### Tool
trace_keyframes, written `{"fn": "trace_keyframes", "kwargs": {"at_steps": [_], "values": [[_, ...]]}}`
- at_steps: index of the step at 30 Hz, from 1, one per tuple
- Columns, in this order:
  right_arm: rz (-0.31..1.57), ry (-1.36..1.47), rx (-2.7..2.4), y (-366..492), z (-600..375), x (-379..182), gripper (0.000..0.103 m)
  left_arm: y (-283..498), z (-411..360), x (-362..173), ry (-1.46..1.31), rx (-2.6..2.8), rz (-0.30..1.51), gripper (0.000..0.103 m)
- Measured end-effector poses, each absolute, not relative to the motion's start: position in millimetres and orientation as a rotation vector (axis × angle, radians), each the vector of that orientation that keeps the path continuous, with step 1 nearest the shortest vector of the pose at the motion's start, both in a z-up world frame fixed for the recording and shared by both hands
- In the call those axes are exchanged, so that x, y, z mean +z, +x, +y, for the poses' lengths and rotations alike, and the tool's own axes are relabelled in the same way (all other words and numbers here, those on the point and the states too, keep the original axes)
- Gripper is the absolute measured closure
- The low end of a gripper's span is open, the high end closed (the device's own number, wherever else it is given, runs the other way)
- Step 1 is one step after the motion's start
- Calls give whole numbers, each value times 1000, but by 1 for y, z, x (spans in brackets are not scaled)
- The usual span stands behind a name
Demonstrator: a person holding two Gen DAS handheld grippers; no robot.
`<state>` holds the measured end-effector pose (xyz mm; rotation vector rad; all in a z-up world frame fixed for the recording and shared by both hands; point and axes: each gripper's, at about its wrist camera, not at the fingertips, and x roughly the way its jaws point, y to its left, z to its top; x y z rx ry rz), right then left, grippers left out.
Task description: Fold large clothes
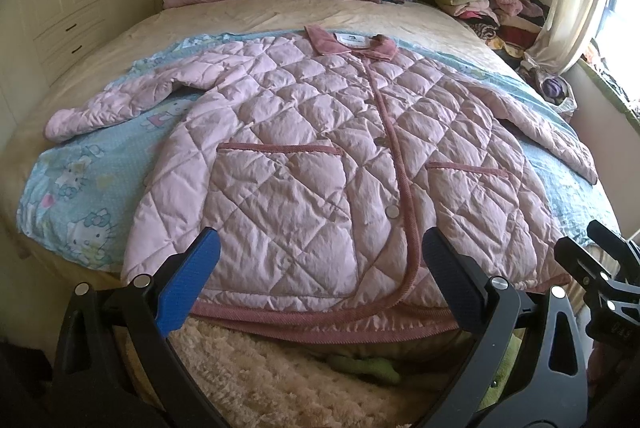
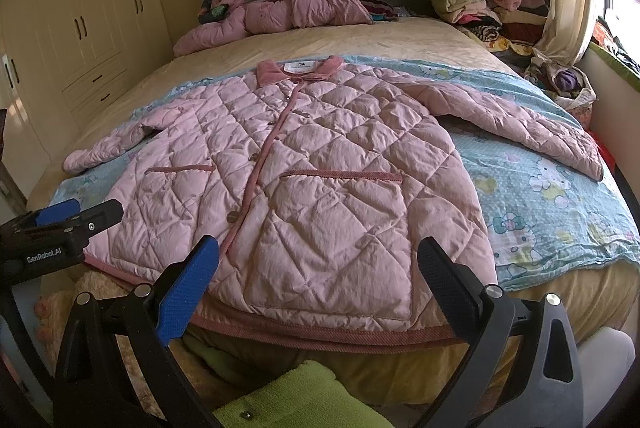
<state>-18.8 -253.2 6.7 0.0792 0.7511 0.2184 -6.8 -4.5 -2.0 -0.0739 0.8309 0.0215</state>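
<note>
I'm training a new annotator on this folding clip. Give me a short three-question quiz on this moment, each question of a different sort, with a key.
1. True or false: the pink jacket lies spread flat, front up, sleeves out to the sides.
2. Which is open? A) only the left hand-held gripper B) only the right hand-held gripper C) both
3. Fill in: under the jacket lies a light blue ___ with cartoon cats.

Key: 1 true; 2 C, and neither holds anything; 3 sheet.
</note>
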Motion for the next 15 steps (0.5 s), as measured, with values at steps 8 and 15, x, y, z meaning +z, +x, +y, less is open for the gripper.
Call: {"fn": "trace_keyframes", "kwargs": {"at_steps": [8, 15], "values": [[754, 90, 239, 0, -250, 11, 4, 9, -11, -1, -61, 27, 839, 9], [749, 111, 250, 23, -251, 18, 4, 32, -1, 12, -72, 34, 829, 9]]}}
